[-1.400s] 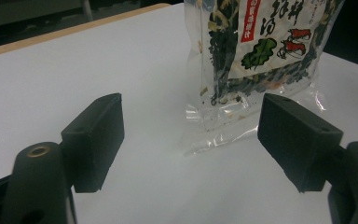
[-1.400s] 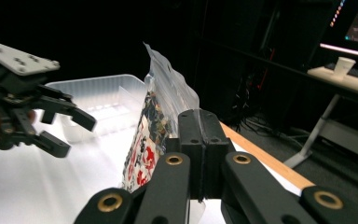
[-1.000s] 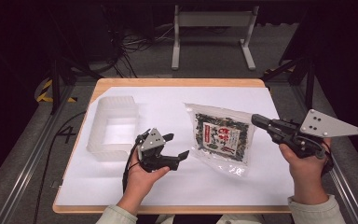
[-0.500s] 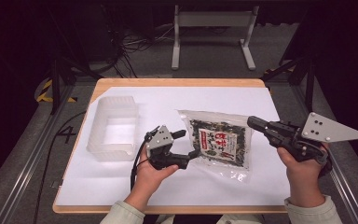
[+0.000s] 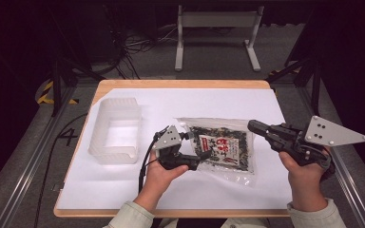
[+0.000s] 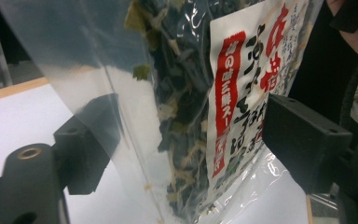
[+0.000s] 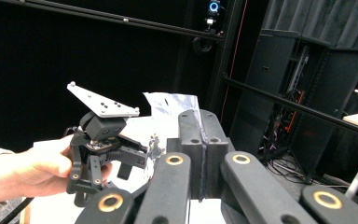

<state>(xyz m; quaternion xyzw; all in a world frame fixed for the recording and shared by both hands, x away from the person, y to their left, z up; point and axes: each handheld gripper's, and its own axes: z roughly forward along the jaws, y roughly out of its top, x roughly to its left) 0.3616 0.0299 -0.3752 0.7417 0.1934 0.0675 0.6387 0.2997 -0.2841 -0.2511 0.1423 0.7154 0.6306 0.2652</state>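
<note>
Closing left gripper (image 5: pixel 204 154), jaws wide apart around clear plastic seaweed bag (image 5: pixel 221 145) mid-table, needs slow squeeze at nine o'clock edge; right gripper (image 5: pixel 253 126) pinching three o'clock edge tight.

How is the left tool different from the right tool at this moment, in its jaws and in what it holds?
The left tool has its jaws apart with the seaweed bag between them; the right tool has its jaws pressed together. The left tool sits at the bag's left part, while the right tool pinches the bag's right edge, it seems. Both are black, held in a hand, and carry a grey plate.
</note>
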